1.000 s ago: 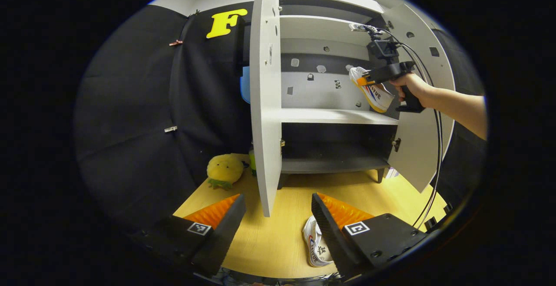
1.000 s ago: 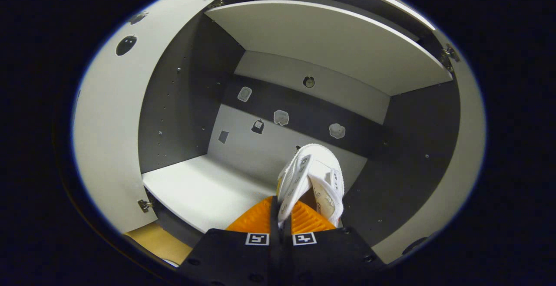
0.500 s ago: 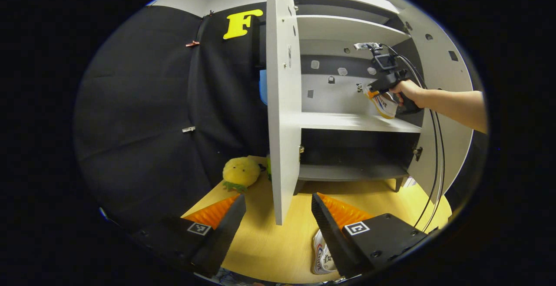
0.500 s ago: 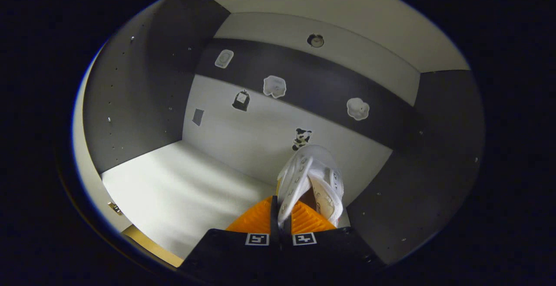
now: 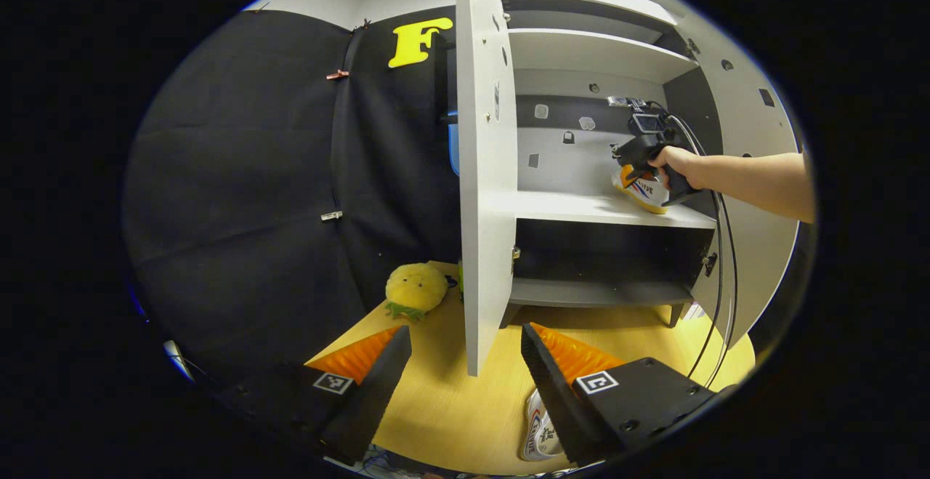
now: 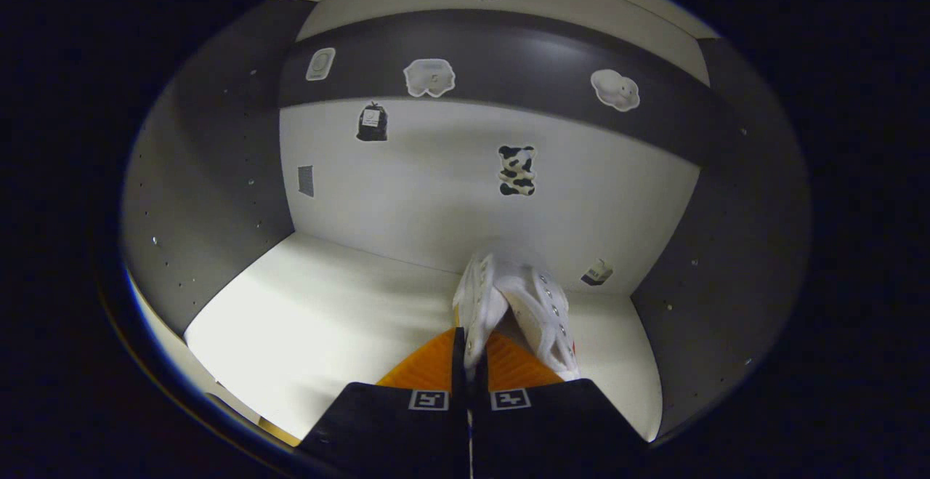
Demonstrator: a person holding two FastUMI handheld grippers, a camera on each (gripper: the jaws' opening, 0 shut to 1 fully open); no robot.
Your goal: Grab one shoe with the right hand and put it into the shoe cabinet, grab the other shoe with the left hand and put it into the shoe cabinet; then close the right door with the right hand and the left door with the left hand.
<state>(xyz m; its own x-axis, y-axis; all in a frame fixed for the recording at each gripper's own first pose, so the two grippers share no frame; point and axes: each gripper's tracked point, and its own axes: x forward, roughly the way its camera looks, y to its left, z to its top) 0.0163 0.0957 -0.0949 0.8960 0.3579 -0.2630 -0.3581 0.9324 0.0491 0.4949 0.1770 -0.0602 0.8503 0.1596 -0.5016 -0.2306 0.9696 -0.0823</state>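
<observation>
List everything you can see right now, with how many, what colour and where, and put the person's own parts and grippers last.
Shoe cabinet: one, white with dark grey inside, standing on the wooden floor, both doors open.
Shoes: two, white. One shoe is held on the middle shelf; the other shoe lies on the floor by the left gripper.
Stickers: several, mostly white or black, on the cabinet's back wall.
Plush toy: one, yellow with green at its base, on the floor left of the cabinet.
Floor: light wood.
Cables: black, hanging from the right gripper.
Hand: one, gripping the right gripper's handle.
Right gripper: closed on the shelf shoe.
Left gripper: open, above the floor.
</observation>
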